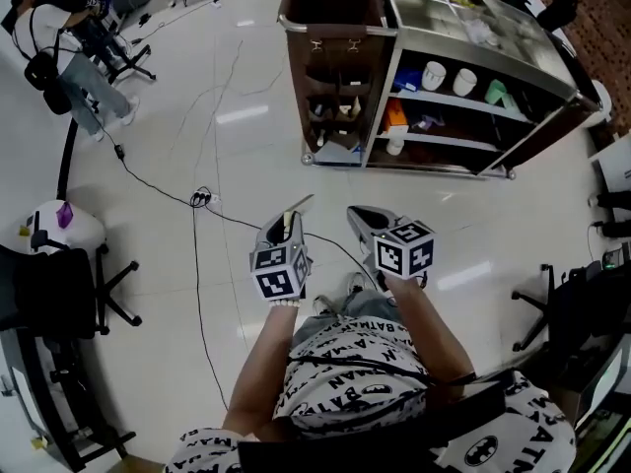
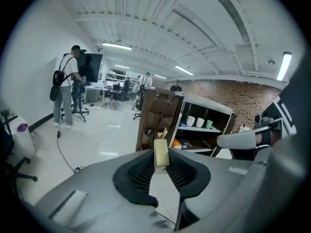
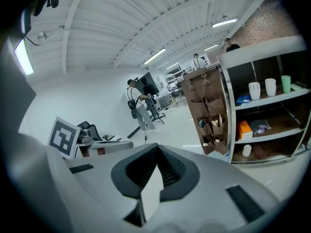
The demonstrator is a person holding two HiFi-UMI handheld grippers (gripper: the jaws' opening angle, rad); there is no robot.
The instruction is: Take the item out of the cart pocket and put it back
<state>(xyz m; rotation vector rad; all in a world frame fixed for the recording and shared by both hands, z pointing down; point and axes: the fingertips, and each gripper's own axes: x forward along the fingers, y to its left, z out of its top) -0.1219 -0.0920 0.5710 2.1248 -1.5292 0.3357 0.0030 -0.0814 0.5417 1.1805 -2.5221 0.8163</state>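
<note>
Bare floor (image 1: 246, 116) up to cart (image 1: 386, 77), 1 cable (image 1: 148, 174) across.

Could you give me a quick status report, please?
Left gripper shut on packet. Right gripper shut, empty. Cart pockets ahead, not yet reached. Cable on floor between.

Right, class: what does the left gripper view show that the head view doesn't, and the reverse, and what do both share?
Only the left gripper view: ceiling lights, the brick wall. Only the head view: the holder's printed shirt and the marker cubes. Both: the cart with its brown pockets, and the left gripper shut on a flat yellowish item.
</note>
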